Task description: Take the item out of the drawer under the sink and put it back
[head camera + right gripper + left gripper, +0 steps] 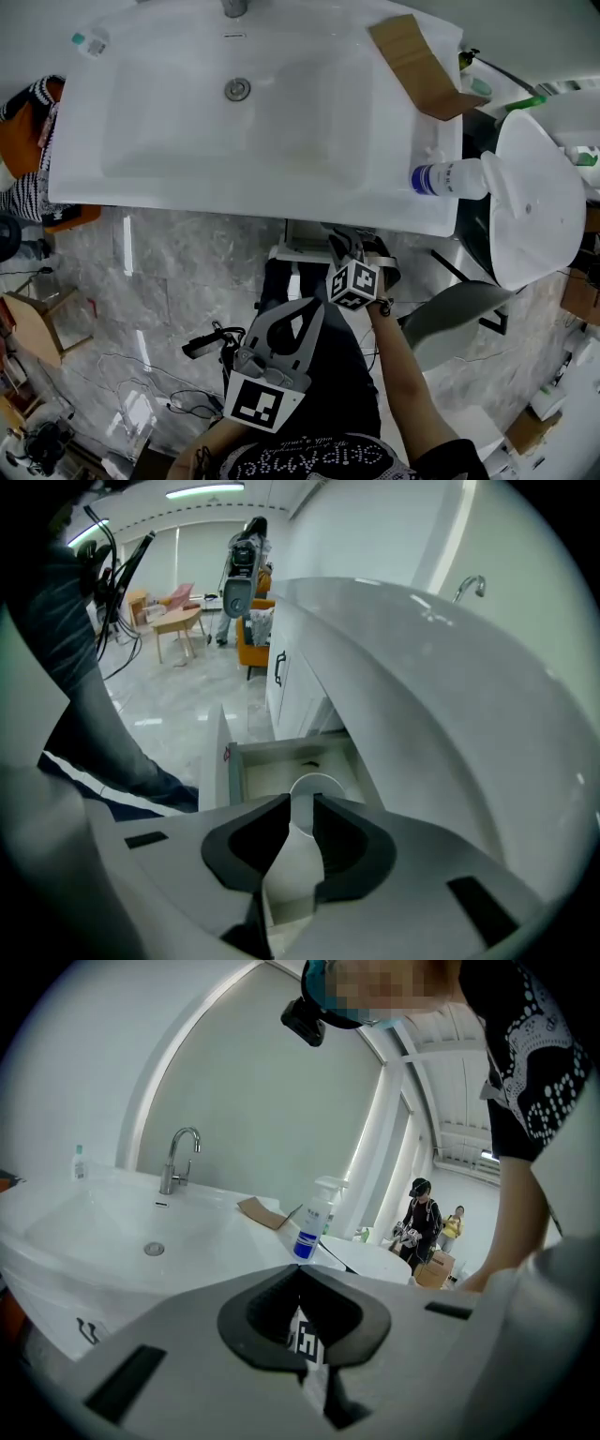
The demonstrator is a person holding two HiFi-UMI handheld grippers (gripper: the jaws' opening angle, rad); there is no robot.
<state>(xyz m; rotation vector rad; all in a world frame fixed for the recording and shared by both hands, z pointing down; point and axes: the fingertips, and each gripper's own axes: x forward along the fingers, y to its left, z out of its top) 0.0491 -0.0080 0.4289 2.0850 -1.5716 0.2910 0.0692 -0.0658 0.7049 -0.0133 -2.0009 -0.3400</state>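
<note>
One white item (317,786) with a round top lay inside the open drawer (281,754) directly under the sink (234,122), so it was not yet taken out. The drawer stood pulled out past the sink's front edge, which let a tool come at its contents from above and not from the side.

The right gripper (303,797) was held below the sink's front edge and pointed steeply down into the drawer. Its jaws stood partly apart, and the white item showed in the gap between them. I judge that this opening was chosen to fit around the item. The pads did not seem to press on it, so I would call this the approach to the grasp and not the grasp itself. How the item rested on the drawer floor was not clear.

The left gripper (295,1267) was further out from the sink's front than the right one. Its jaws were together at the tips with nothing between them. It was probably kept there only so that it did not block the way to the drawer.

On top of the sink, at its right side, lay a spray bottle (450,178) and a piece of cardboard (412,66); both seemed to have no part in the task.
</note>
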